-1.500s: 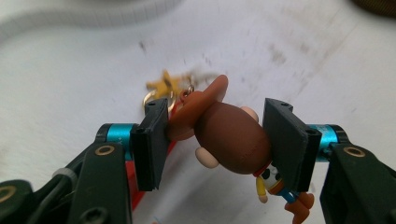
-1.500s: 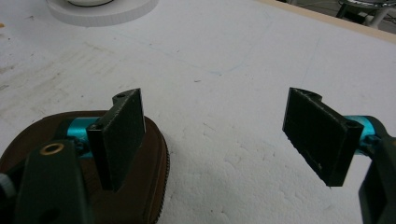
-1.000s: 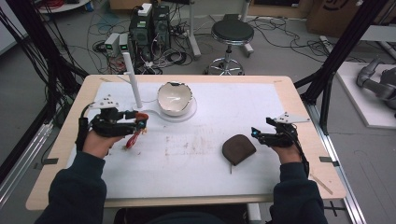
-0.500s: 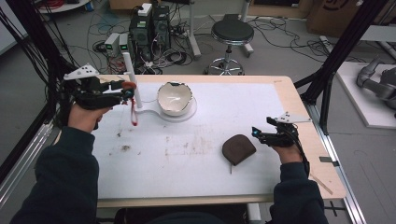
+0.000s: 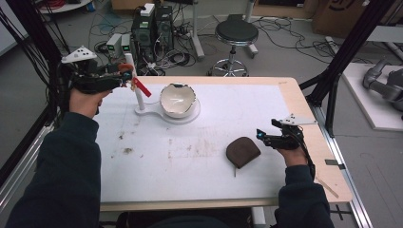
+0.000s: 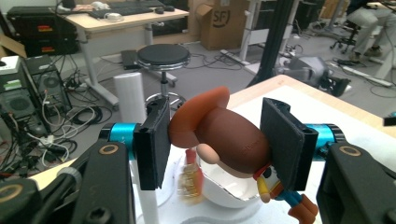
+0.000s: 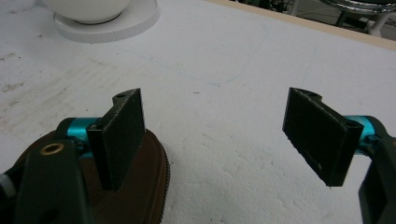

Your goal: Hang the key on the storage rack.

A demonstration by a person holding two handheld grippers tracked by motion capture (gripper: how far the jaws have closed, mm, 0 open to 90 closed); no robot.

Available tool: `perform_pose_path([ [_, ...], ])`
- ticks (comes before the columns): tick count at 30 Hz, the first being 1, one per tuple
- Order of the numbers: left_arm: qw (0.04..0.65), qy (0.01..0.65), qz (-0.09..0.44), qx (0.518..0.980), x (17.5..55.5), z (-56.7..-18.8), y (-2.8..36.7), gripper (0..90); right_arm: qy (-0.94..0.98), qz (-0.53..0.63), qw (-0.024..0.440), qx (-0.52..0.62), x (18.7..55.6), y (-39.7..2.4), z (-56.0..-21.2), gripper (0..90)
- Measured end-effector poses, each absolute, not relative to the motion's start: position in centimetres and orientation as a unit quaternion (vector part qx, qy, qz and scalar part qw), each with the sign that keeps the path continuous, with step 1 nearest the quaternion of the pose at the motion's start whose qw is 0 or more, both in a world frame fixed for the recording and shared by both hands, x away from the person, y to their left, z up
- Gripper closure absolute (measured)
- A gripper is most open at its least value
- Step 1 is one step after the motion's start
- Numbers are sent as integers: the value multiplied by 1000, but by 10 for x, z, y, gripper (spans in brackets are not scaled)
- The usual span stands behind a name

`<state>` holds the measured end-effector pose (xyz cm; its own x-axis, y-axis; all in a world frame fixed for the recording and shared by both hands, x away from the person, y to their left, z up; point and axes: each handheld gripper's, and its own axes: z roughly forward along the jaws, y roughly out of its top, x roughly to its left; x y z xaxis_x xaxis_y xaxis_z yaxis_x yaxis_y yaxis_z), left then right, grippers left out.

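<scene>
White table (image 5: 142,180), left gripper (image 6: 217,144) clamping toy figure (image 6: 224,135), right gripper (image 7: 219,135) wide open, empty

Dark sleeves, black claws (image 7: 212,135), teal fittings

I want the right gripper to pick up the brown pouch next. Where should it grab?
Probably across the brown pouch at its rounded edge nearest the open right gripper, coming in low from that side: it lies flat on the white table, so only the rim offers bite.

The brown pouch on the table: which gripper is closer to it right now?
Right. The right gripper sits open just beside the brown pouch; the left gripper is raised at the far left corner, clamped on a toy figure.
</scene>
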<state>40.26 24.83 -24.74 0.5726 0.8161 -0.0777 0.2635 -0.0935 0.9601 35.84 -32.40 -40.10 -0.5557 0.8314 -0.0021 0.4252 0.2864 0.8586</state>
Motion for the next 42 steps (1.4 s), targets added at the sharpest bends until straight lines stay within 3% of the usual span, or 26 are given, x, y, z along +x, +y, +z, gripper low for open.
perform_pose_path([
  [19,549,427,260,670,421,-260,263,442,767,435,232,410,358,-324,-401,213],
  [32,518,492,260,649,421,-304,284,438,768,434,232,410,358,-324,-401,213],
  [42,519,488,272,647,394,-339,287,367,768,432,233,411,357,-323,-401,213],
])
